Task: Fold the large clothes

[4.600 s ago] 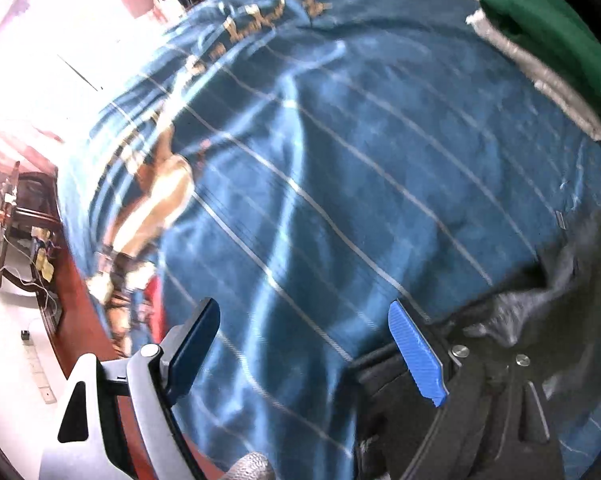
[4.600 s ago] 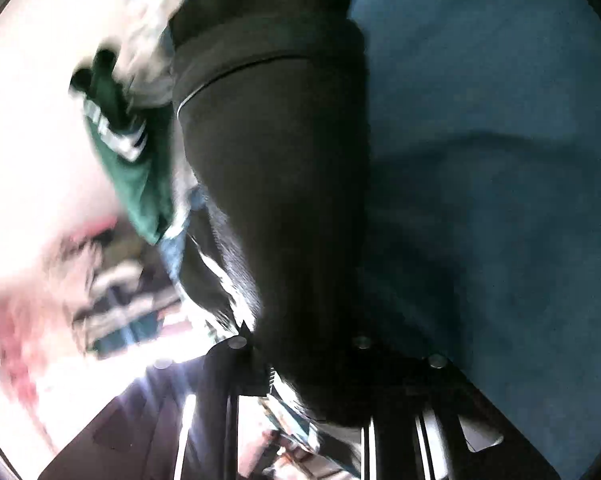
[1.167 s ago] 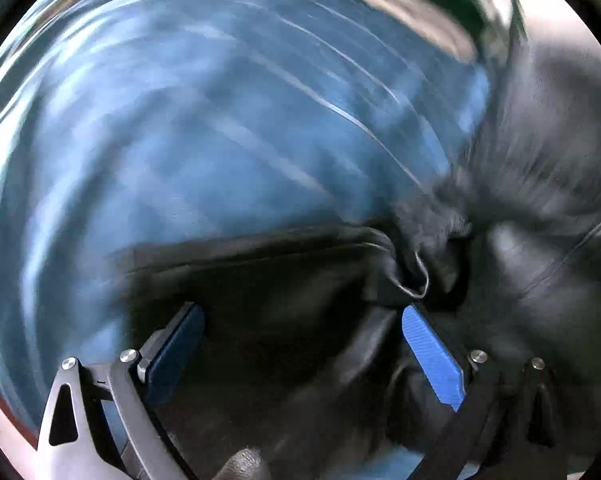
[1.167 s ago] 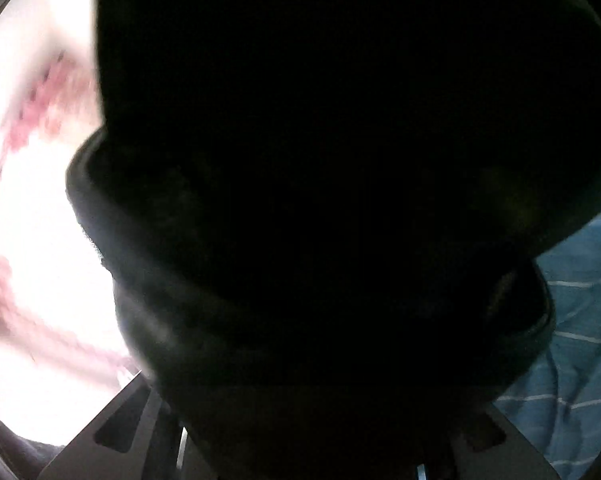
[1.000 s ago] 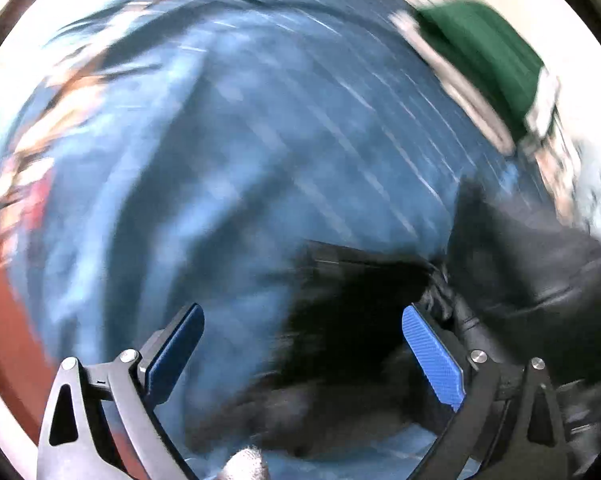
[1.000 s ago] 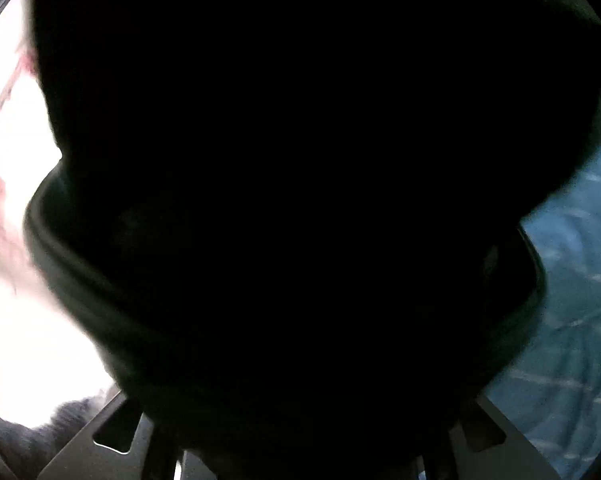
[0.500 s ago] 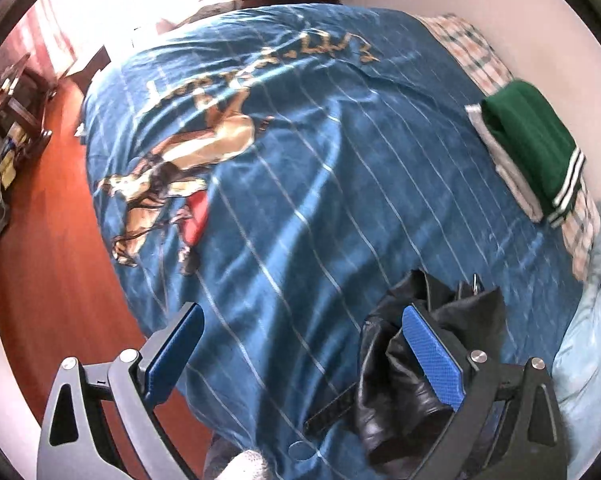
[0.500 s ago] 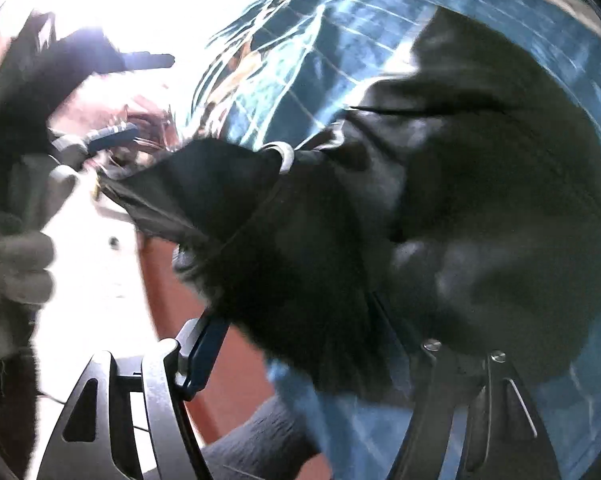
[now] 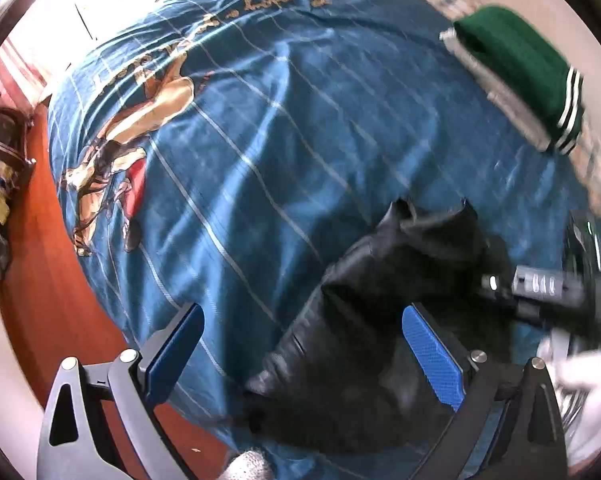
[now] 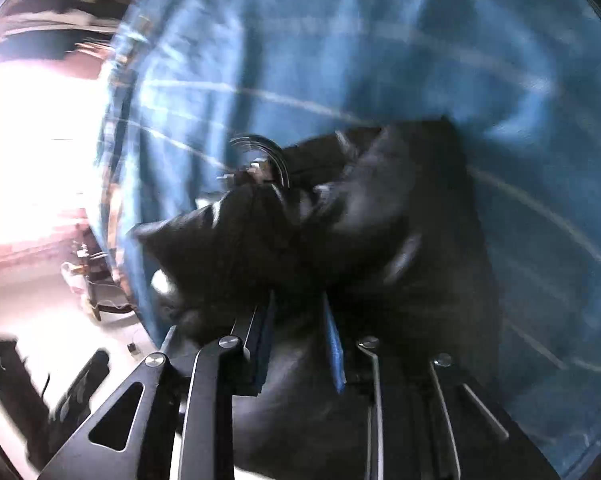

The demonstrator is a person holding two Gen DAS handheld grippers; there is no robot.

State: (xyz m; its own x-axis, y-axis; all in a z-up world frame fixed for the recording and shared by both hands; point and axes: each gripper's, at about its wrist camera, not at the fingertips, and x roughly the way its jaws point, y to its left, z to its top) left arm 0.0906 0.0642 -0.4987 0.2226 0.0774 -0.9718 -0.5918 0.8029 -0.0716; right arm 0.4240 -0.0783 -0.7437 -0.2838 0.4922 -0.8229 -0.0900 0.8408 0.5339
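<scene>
On the near right part of the bed, over a blue striped bedspread point(image 9: 284, 128) printed with a horse-and-rider figure, a crumpled black garment point(image 9: 372, 344) lies in a heap close to the mattress edge. My left gripper point(image 9: 300, 352) hangs above it, its blue pads point(image 9: 432, 356) spread wide and gripping nothing; the dark cloth sits below and to the right of the gap between them, and whether the right-hand pad brushes the fabric I cannot tell.

My right gripper point(image 10: 296, 336), seen from its own camera, is closing: its two blue pads point(image 10: 334, 344) stand close together with a fold of the same black garment point(image 10: 380, 240) bunched between them and pinched there. A metal ring or buckle point(image 10: 268, 156) shows at the top of the heap, blurred. From the left camera the right gripper point(image 9: 540, 292) appears as a dark bar at the garment's right side, with a pale gloved hand point(image 9: 580, 376) behind it.

At the far right of the bed a folded green garment point(image 9: 516, 64) with white stripes rests on a folded grey one point(image 9: 496, 92), well apart from the black heap. Reddish wooden floor point(image 9: 48, 280) runs along the left side of the bed.
</scene>
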